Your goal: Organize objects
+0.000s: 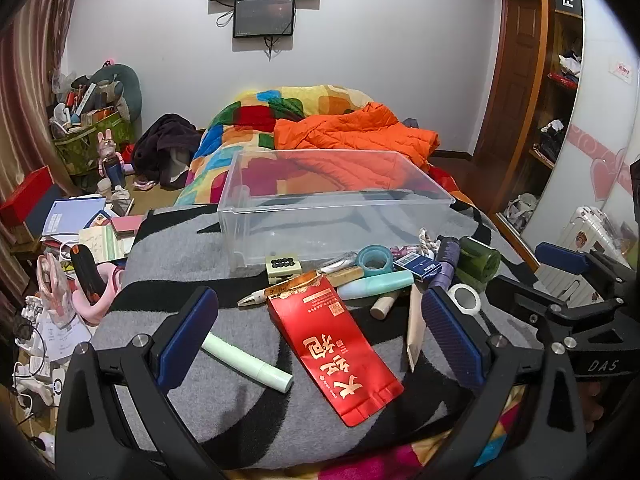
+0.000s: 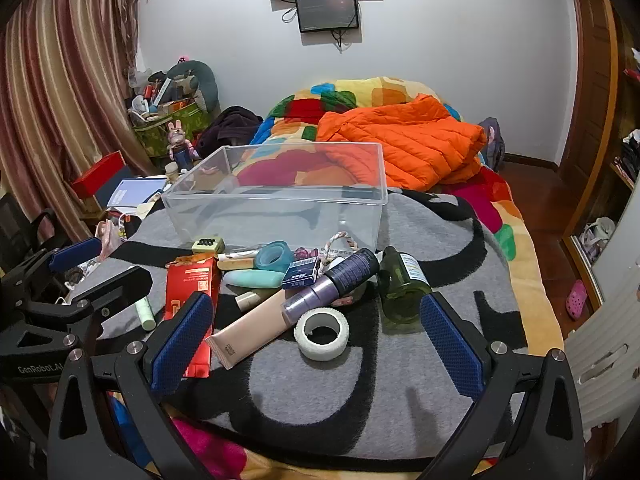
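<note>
Two grippers hover over a grey-and-black blanket, and a clear plastic bin serves as the landmark for what follows.

- Clear plastic bin: upright on the blanket, with no loose items seen inside.
- Pale green tube: well in front of the bin's left corner, lying flat, apart from the heap.
- Left gripper: jaws spread wide, nothing between the pads but the blanket items below; it holds nothing.
- Red foil pouch: in front of the bin, lying flat between the left gripper's fingers.
- Green dotted block: just in front of the bin's near wall, at its left end.
- Teal tape ring: just in front of the bin, near the middle of its near wall.
- Beige tube: in front of the bin, lying slantwise.
- White tape roll: well in front of the bin, flat on the blanket.
- Right gripper: jaws wide apart, gripping nothing.
- Purple bottle: in front of the bin's right end, on its side.
- Green glass bottle: in front of the bin's right corner, on its side.
- Orange jacket: behind the bin, to its right.
</note>
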Demonstrator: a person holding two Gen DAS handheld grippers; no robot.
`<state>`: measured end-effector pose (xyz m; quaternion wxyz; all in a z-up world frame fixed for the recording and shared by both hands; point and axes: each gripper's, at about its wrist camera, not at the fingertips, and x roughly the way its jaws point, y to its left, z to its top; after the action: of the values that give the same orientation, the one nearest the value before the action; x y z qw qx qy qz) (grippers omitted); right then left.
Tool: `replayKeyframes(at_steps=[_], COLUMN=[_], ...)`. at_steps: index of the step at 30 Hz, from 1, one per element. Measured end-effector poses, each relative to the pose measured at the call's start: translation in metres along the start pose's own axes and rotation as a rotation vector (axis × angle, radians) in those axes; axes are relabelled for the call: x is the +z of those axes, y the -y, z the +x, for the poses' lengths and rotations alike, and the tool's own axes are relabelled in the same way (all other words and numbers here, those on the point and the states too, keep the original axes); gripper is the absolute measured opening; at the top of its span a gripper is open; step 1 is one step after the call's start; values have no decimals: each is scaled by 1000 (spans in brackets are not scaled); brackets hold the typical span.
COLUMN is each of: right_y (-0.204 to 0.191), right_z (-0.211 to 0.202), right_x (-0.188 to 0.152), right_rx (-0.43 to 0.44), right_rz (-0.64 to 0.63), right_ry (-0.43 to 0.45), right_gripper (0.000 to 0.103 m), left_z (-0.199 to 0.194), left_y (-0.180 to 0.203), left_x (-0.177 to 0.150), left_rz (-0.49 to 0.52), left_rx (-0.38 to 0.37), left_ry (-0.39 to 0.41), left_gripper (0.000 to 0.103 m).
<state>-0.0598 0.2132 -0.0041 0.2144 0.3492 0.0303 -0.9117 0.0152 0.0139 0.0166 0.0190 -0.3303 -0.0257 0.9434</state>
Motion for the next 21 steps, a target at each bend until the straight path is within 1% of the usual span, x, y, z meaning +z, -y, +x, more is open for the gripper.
replayKeyframes(at_steps=[21], right_y=[-1], right_z=[-1], right_x=[0], right_rx=[4], right_rz=[3], right_ry=[-4], right_gripper=[103], left_z=[0], left_y=[2], left_x=[0], left_rz=[-3], left_rx=[-3], left_ry=[-2], left_gripper=[103])
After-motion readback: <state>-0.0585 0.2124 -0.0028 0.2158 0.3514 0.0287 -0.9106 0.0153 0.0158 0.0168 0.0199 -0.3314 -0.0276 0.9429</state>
